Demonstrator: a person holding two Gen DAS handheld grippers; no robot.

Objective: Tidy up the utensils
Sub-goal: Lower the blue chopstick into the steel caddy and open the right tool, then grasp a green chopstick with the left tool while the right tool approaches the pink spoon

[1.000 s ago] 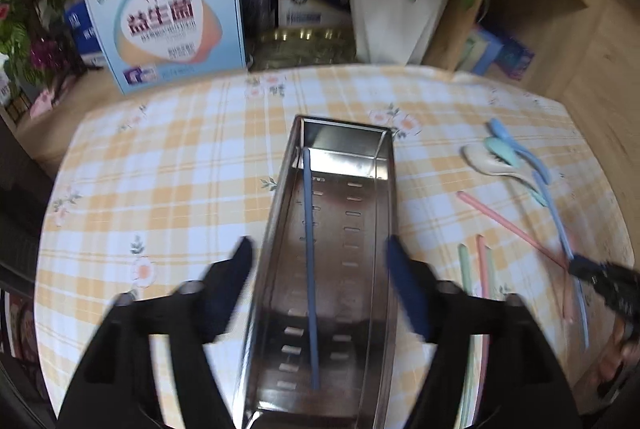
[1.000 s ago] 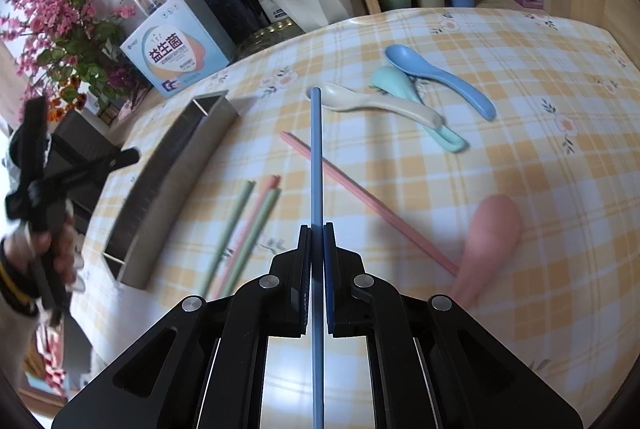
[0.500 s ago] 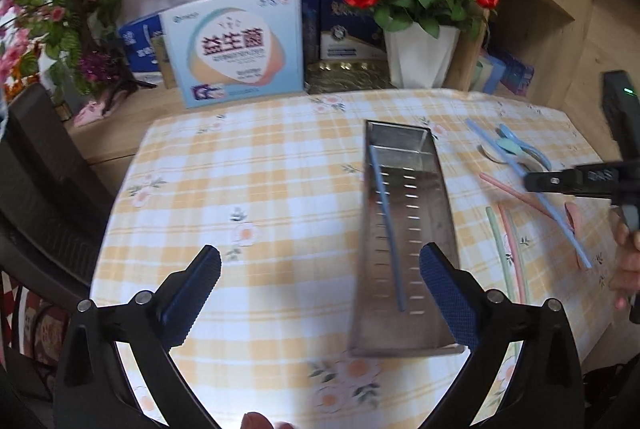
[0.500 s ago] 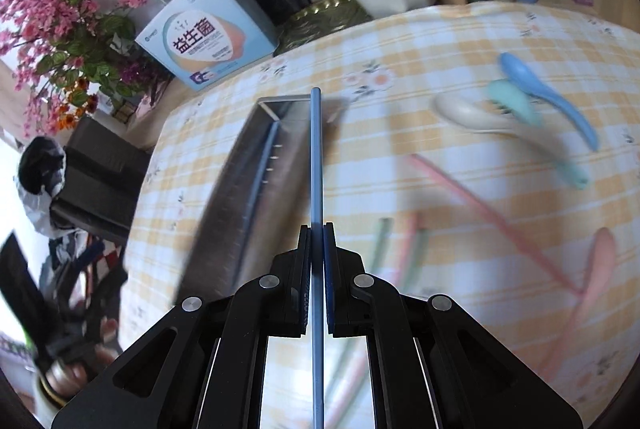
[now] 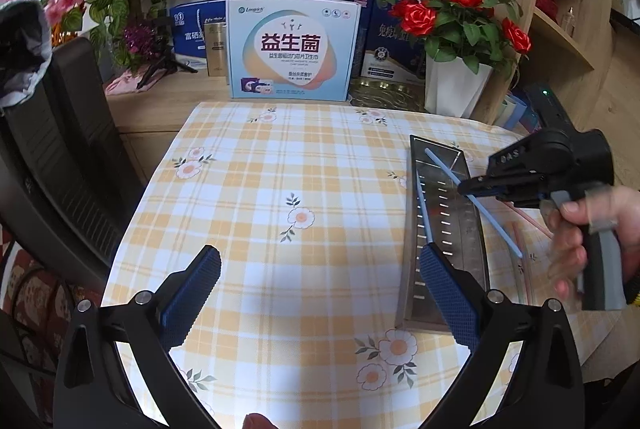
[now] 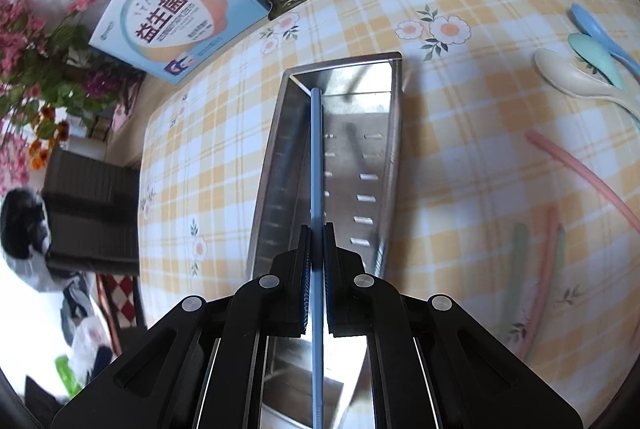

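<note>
Right tool (image 6: 316,245) clamps blue chopstick (image 6: 316,157) over tray (image 6: 394,133).

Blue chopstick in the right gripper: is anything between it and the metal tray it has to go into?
Nothing visible blocks it. The right gripper holds the blue chopstick directly above the open metal tray. Inside, only another blue chopstick lies along one side wall, leaving the rest of the floor free.
</note>
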